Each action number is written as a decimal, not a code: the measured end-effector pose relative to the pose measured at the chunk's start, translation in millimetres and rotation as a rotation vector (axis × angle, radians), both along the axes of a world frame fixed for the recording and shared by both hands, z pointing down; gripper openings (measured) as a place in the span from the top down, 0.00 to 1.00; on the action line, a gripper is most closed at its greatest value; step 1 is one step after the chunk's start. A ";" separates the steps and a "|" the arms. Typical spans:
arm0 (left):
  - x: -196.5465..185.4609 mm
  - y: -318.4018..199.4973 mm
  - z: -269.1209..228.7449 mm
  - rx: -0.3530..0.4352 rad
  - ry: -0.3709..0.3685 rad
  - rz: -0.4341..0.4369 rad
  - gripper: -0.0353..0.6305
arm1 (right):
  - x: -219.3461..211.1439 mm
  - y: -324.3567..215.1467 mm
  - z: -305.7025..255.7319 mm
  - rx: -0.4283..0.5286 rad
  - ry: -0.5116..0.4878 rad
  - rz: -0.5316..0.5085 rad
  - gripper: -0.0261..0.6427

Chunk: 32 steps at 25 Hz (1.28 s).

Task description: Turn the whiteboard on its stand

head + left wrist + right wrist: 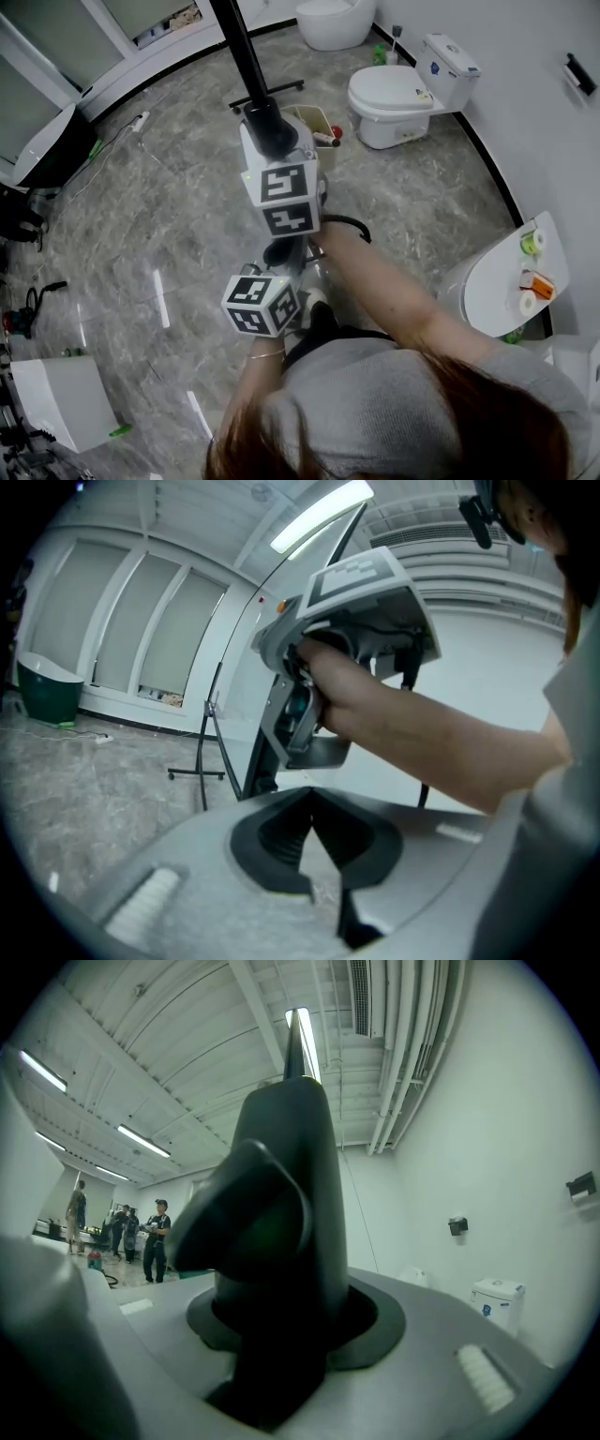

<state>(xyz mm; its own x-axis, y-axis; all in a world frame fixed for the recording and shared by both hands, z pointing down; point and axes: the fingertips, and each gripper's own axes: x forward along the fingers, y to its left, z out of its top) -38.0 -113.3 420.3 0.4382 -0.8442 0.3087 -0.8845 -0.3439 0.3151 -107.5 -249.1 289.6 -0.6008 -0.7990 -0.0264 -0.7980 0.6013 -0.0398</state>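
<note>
In the head view, the whiteboard stand's black post (242, 52) runs down from the top edge and ends in a round black knob (269, 127). My right gripper (274, 155) reaches up to that knob. In the right gripper view the knob (253, 1222) fills the space between the jaws, which look closed on it, and the post (300, 1082) rises behind it. My left gripper (281, 258) hangs lower and nearer the person. In its own view its fingers (281, 841) stand in a narrow V around nothing. That view also shows the stand's feet (199, 775) and the hand on the right gripper (337, 691).
Two white toilets (398, 94) stand by the far wall, and a small bin (314, 122) sits beside the stand's base. A white basin holding tape rolls (506, 272) is at the right, and a white fixture (52, 403) at the lower left. Several people (155, 1237) stand far off.
</note>
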 end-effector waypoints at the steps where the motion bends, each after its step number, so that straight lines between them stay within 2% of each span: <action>1: 4.3 6.4 0.7 0.000 0.001 -0.001 0.95 | 3.0 6.8 -0.2 0.000 -0.001 -0.002 0.70; 12: 33.0 77.5 7.6 -0.006 0.028 -0.036 0.95 | 29.0 67.2 -1.4 0.005 0.000 -0.002 0.70; 17: 36.3 98.8 15.6 -0.050 0.029 -0.029 0.95 | 36.5 83.7 -3.7 0.008 -0.002 0.005 0.70; 24: 43.9 122.5 16.9 -0.053 0.042 -0.010 0.95 | 46.7 107.8 -2.9 0.006 -0.003 0.004 0.70; 32: 53.2 174.1 29.8 -0.105 0.056 0.006 0.95 | 64.8 135.3 -4.5 0.007 -0.002 0.013 0.72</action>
